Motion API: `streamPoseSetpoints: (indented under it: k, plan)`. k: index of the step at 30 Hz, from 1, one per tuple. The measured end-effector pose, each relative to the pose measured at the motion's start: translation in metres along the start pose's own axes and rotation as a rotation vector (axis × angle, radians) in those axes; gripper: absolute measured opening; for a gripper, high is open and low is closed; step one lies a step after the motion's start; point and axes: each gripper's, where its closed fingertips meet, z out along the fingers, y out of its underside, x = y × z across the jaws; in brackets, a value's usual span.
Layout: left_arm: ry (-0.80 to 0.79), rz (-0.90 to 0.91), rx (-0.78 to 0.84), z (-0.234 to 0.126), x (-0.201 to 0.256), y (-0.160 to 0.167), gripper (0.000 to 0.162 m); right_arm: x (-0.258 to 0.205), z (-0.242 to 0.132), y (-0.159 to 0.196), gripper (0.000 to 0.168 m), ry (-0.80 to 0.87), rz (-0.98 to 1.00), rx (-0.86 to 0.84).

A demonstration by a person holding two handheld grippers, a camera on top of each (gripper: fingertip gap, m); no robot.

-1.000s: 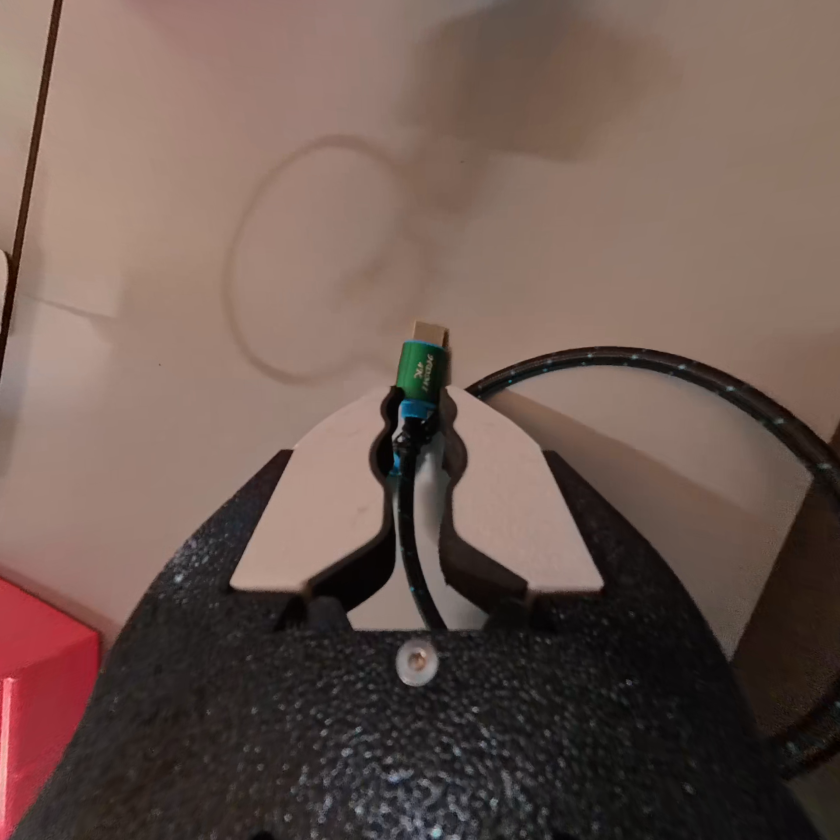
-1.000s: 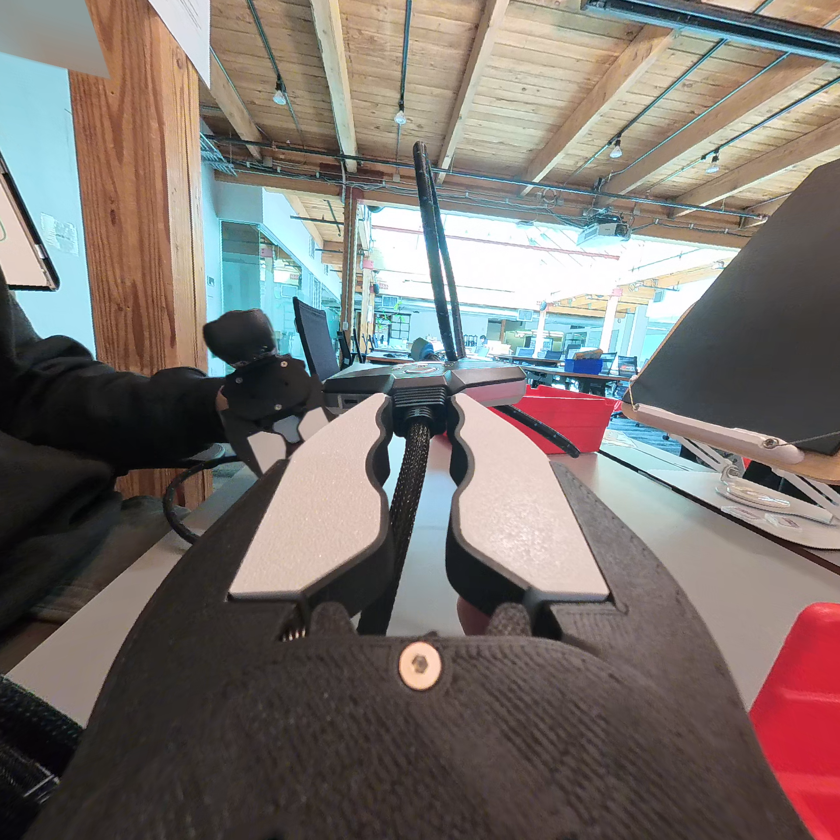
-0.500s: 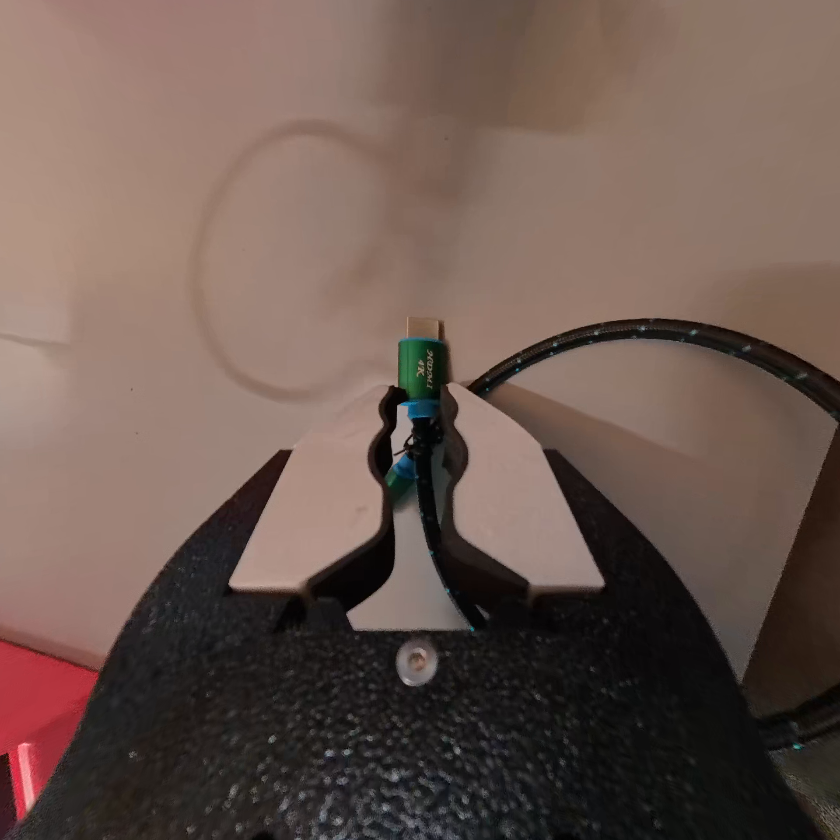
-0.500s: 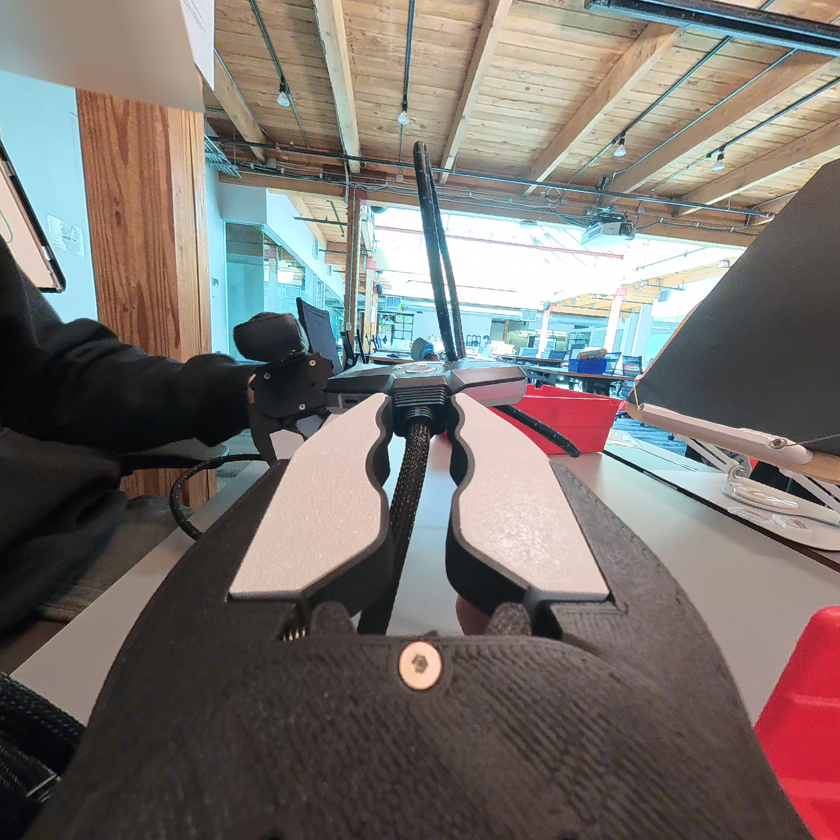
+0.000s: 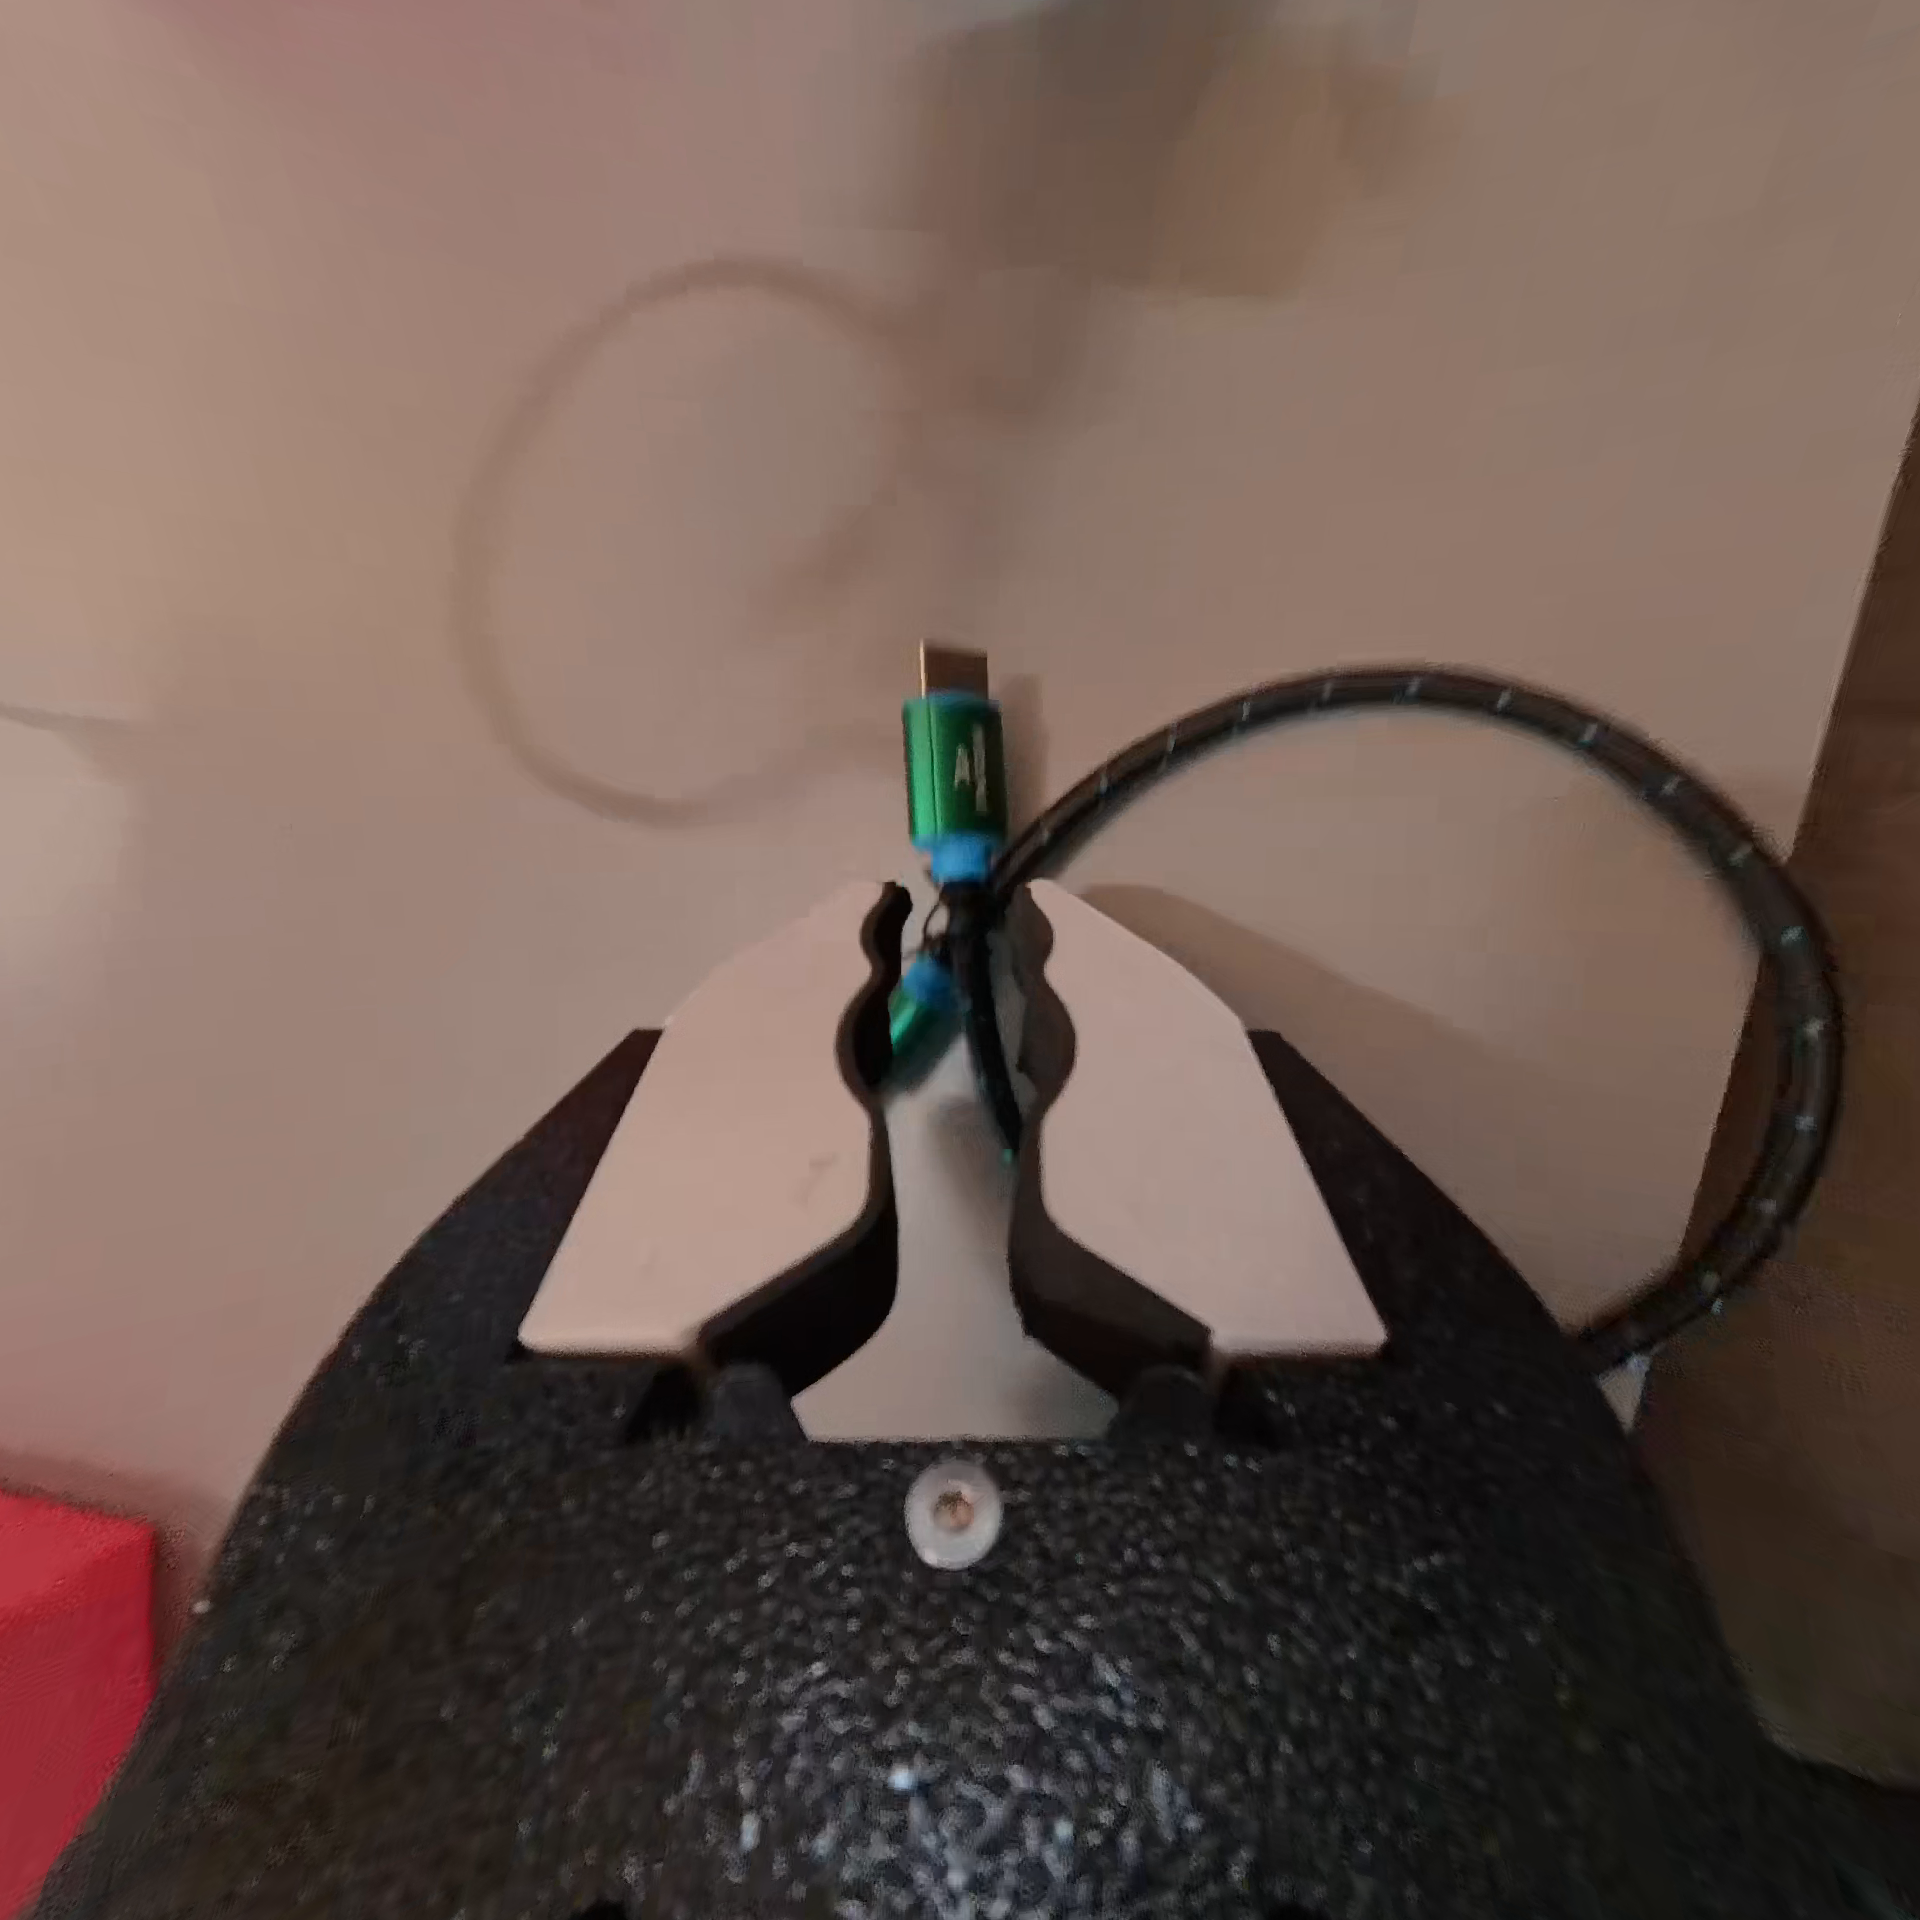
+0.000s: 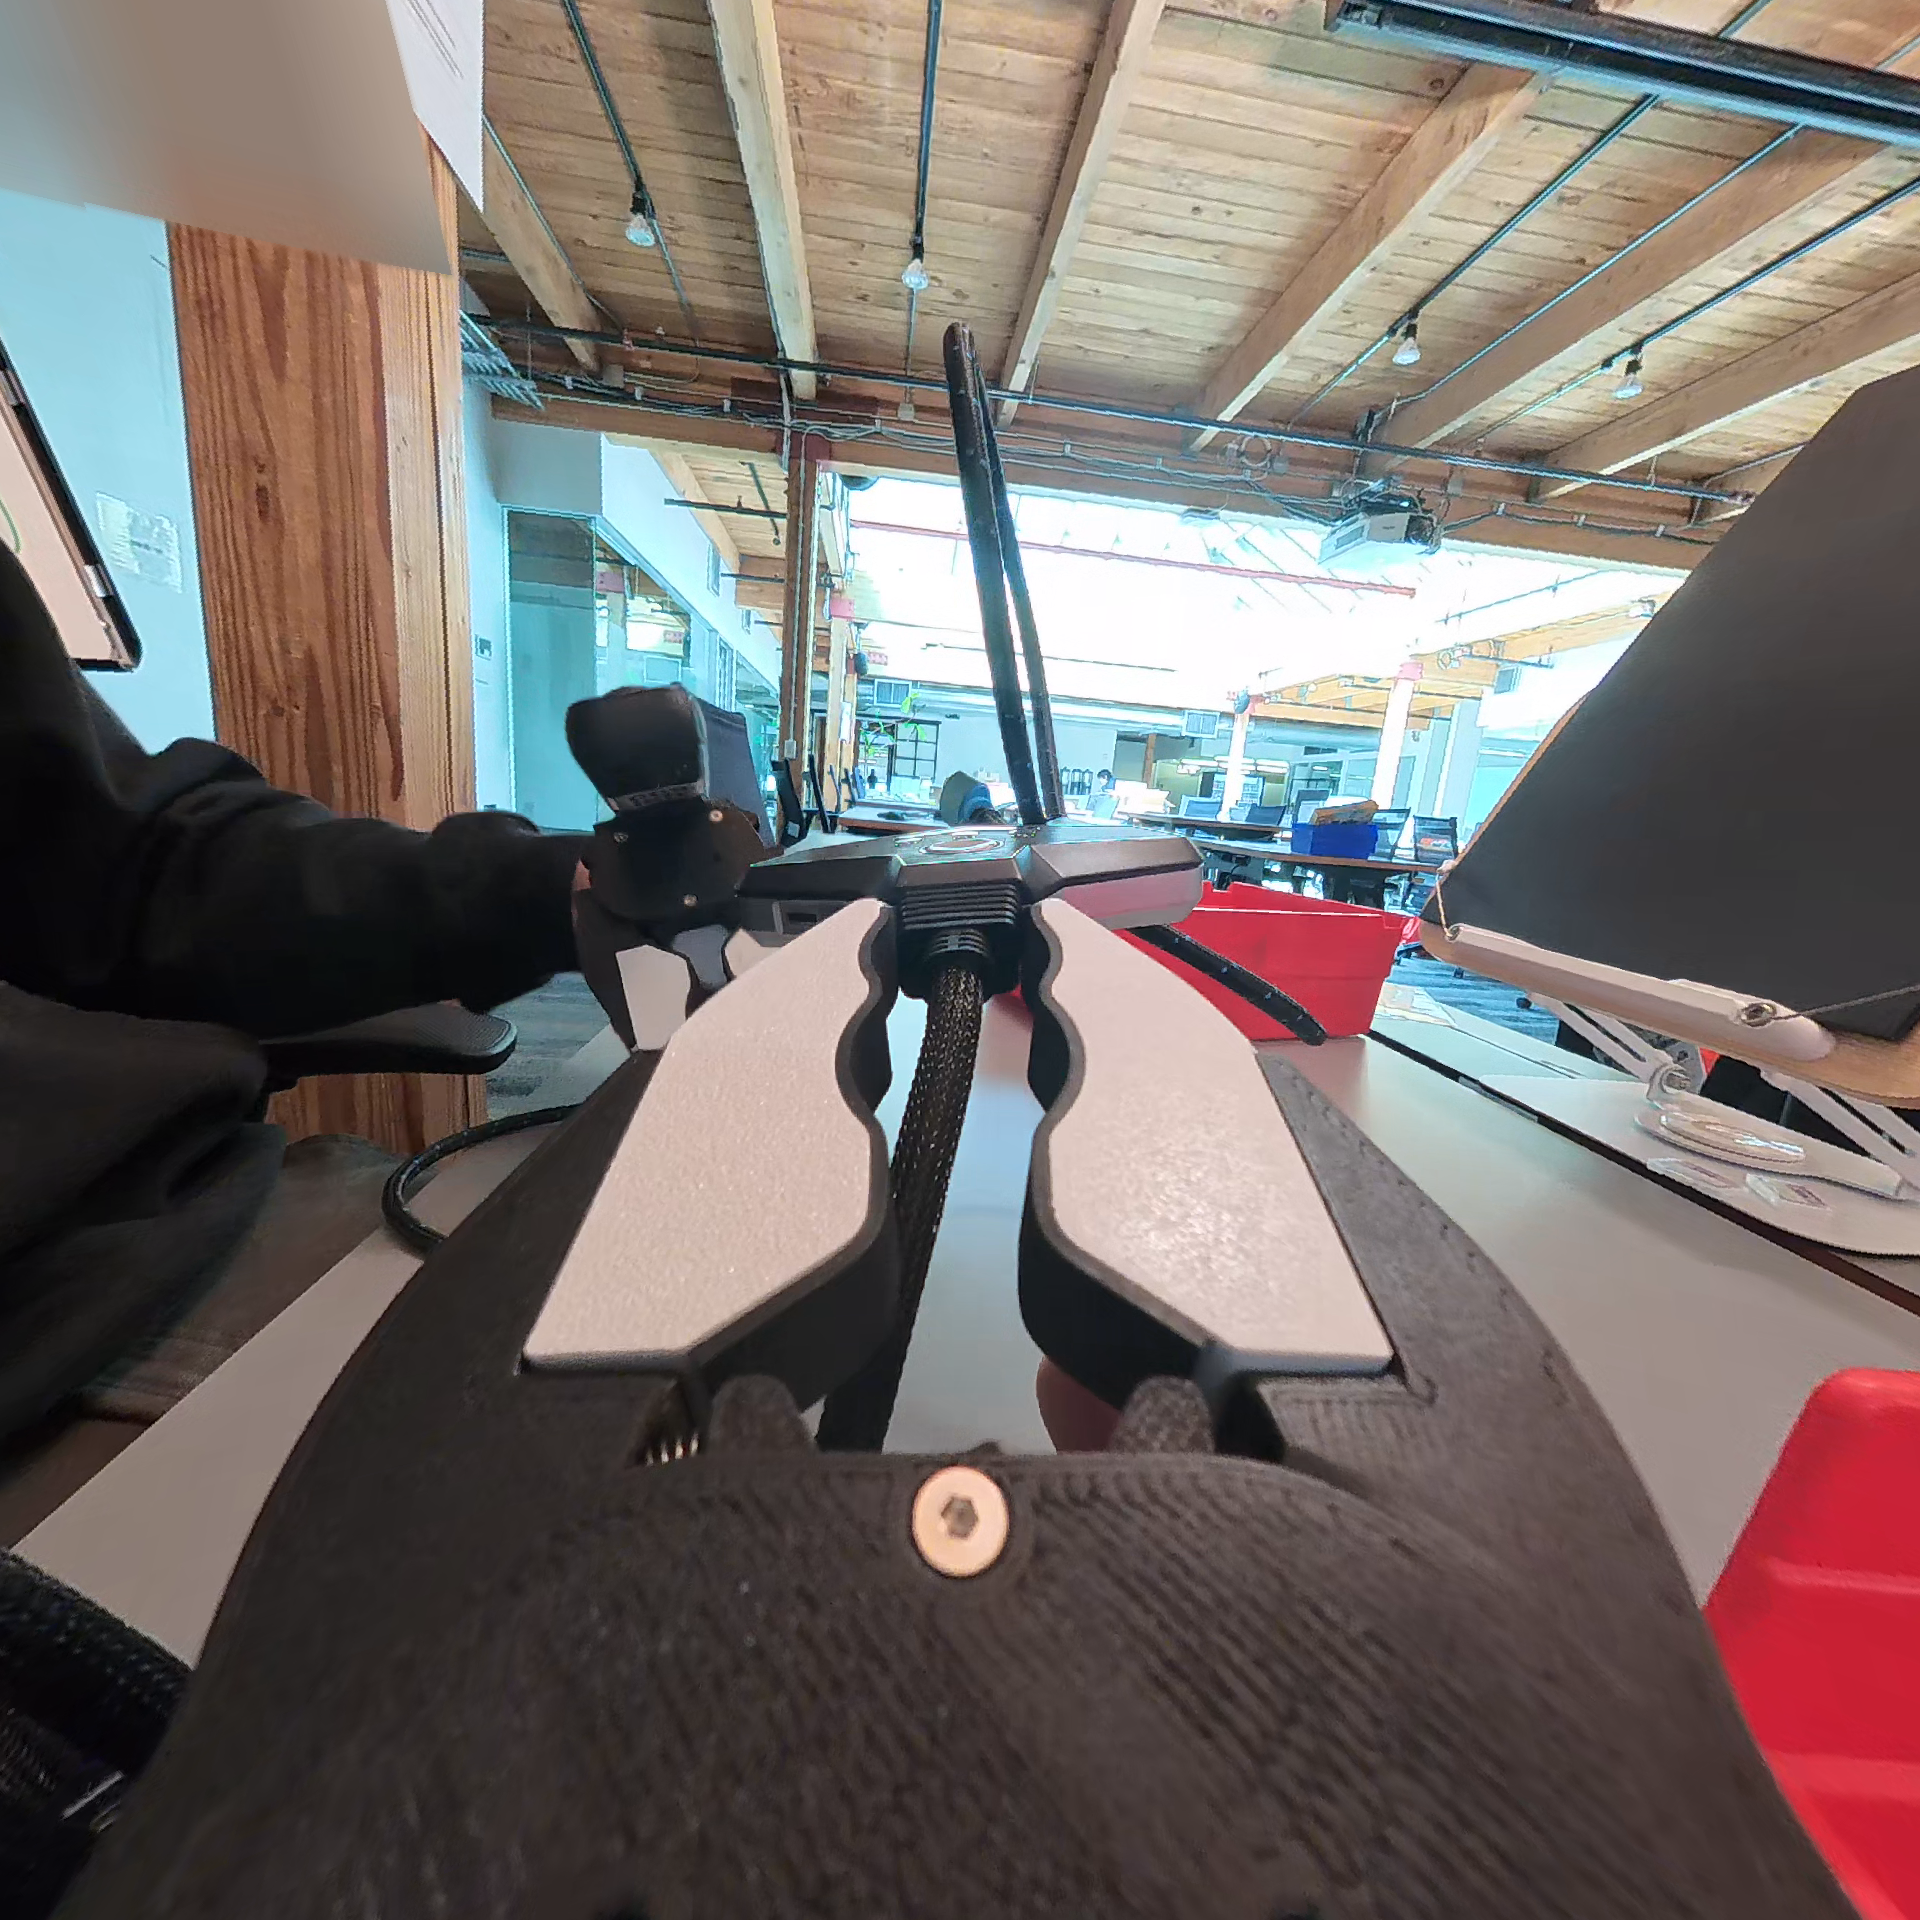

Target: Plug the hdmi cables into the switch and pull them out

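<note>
Over the white table (image 6: 1558,1226), each hand-held gripper levelly pinches a cable: left (image 5: 961,894), right (image 6: 956,925).

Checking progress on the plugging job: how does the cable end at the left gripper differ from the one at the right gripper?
The green plug at the left gripper is free, metal tip bare; the black plug at the right gripper sits in the switch. Green has a smooth shell, black a ribbed collar. Both continue into dark braided cable between the fingers.
</note>
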Motion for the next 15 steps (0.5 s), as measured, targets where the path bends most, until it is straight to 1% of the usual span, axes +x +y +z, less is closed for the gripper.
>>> streamPoseSetpoints:
  k: [2, 4, 8, 12, 15]
  plan:
    - [-0.031, 0.035, -0.094, -0.001, -0.003, 0.016, 0.026, 0.0, 0.001, 0.001, 0.023, -0.003, 0.001, -0.006]
    - [-0.036, 0.061, -0.151, 0.001, -0.003, 0.026, 0.028, 0.0, 0.001, 0.002, 0.023, -0.004, 0.001, -0.01]
    - [-0.03, 0.082, -0.162, 0.007, -0.003, 0.022, 0.019, -0.001, 0.001, 0.003, 0.023, -0.003, 0.003, -0.012]
    - [0.01, 0.039, -0.204, 0.008, -0.003, 0.022, 0.018, -0.001, 0.001, 0.002, 0.023, -0.003, 0.004, -0.011]
    - [0.035, 0.017, -0.197, 0.009, -0.005, 0.022, 0.017, -0.001, 0.001, 0.002, 0.023, -0.006, 0.006, -0.007]
